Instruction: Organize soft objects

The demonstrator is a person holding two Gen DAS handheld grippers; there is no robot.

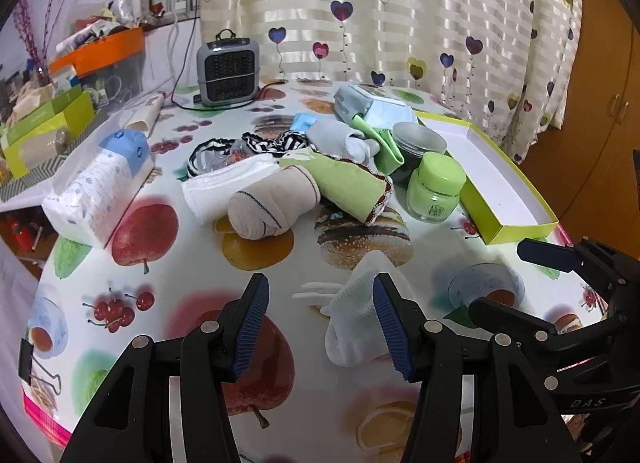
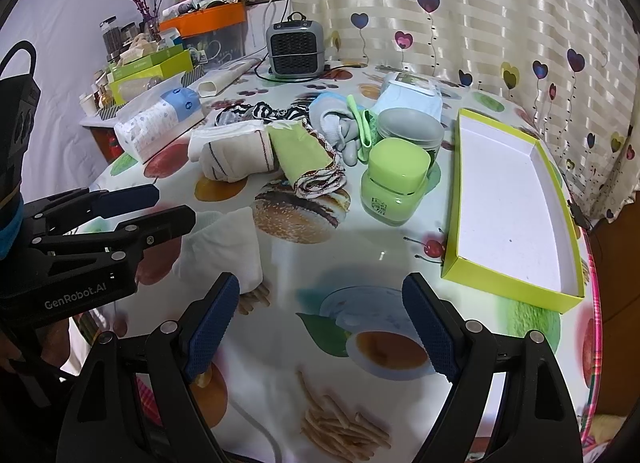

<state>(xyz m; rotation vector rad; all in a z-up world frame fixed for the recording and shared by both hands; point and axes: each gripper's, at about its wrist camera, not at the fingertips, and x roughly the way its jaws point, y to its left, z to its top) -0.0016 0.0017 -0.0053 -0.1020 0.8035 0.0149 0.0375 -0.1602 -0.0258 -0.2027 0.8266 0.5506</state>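
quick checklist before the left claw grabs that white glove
1. Left claw open: ok.
2. Glove lined up with the claw: not ok, it lies by the right finger, not centred.
3. Glove apart from the pile: ok.
4. Right claw open and holding nothing: ok.
5. Green box has room: ok, nothing in it.
6. Jar clear of the box: ok, it stands beside it.

Both wrist views face, seemingly low, one cluttered table [image 1: 192, 263]

Bright even indoor light, soft shadows, glare on the glossy tablecloth [image 2: 372, 251], heavy fisheye bending, dark vignetted corners
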